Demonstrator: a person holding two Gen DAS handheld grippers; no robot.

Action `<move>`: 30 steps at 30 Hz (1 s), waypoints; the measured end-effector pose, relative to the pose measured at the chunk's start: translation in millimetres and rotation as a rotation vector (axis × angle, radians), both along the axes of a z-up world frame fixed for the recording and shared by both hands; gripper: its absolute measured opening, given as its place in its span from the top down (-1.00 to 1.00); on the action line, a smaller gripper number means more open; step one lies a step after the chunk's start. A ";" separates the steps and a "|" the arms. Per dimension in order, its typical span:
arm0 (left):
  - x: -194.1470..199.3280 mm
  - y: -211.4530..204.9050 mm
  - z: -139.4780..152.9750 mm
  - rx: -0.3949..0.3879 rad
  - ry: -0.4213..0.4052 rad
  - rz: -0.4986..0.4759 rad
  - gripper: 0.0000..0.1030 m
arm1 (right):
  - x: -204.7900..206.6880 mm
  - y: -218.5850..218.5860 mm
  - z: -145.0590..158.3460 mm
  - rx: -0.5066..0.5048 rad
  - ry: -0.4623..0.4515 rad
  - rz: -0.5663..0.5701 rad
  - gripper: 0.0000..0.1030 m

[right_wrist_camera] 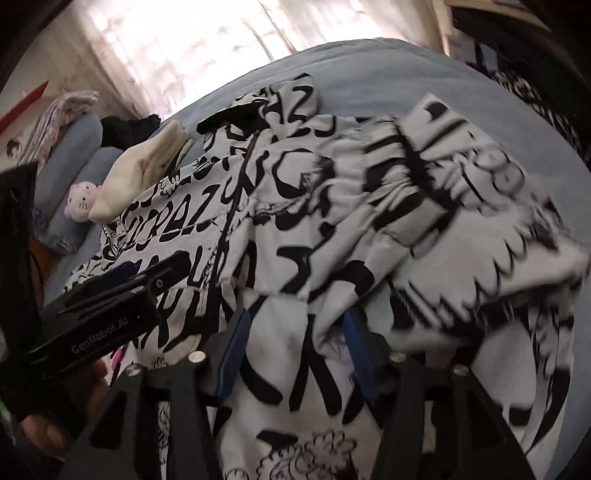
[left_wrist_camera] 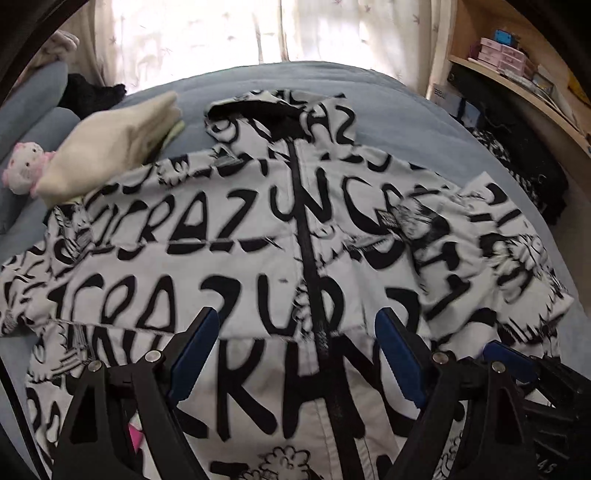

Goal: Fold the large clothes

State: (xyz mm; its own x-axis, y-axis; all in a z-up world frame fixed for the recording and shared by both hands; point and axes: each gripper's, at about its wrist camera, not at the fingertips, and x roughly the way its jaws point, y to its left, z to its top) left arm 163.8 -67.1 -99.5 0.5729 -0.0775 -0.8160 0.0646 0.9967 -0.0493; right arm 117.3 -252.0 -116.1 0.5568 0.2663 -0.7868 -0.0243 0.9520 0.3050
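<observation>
White padded hooded jacket printed with big black lettering [left_wrist_camera: 258, 229] lies front-up on the blue-grey bed cover [left_wrist_camera: 399, 110], black zipper [left_wrist_camera: 306, 236] closed down the middle, hood [left_wrist_camera: 280, 110] at the far end toward the curtain. Its sleeve [right_wrist_camera: 424, 206] on the right-hand side is already thrown in across the chest, bunched and motion-blurred; the opposite sleeve is spread out flat.

Left claw [left_wrist_camera: 295, 354] hovers over the lower front near the zipper, blue pads set wide, nothing between them. Right claw [right_wrist_camera: 295, 350] sits at the lower front under the folded-in sleeve, jaws about half apart; fabric lies close between the pads but they don't look to be pressing it, so I read it as let go.

Step in hand, my read: first sleeve fold just placed, grip released. Next move calls for the left claw to go out to the flat sleeve, pinch it near the cuff and bring it across the chest likewise, then the hem gets folded up toward the hood.

Around it: cream folded cloth [left_wrist_camera: 110, 147] overlapping the jacket's far-left shoulder, pink-white plush toy [left_wrist_camera: 24, 168] beside it, blue-grey pillows [right_wrist_camera: 74, 155], pale curtain [left_wrist_camera: 221, 33], wooden shelf with small boxes [left_wrist_camera: 506, 59].
</observation>
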 end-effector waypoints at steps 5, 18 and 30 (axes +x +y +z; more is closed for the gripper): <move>-11.8 -19.9 -2.2 -0.038 0.010 -0.075 -0.66 | -32.8 -19.1 8.4 0.050 -0.015 -0.053 -0.04; -11.1 -108.2 -9.2 -0.014 0.046 -0.295 -0.66 | -80.4 -62.6 27.5 -0.106 -0.104 -0.250 -0.04; 16.4 -145.8 -21.5 0.066 0.053 -0.313 0.81 | -82.9 -67.8 14.8 -0.085 -0.093 -0.258 -0.04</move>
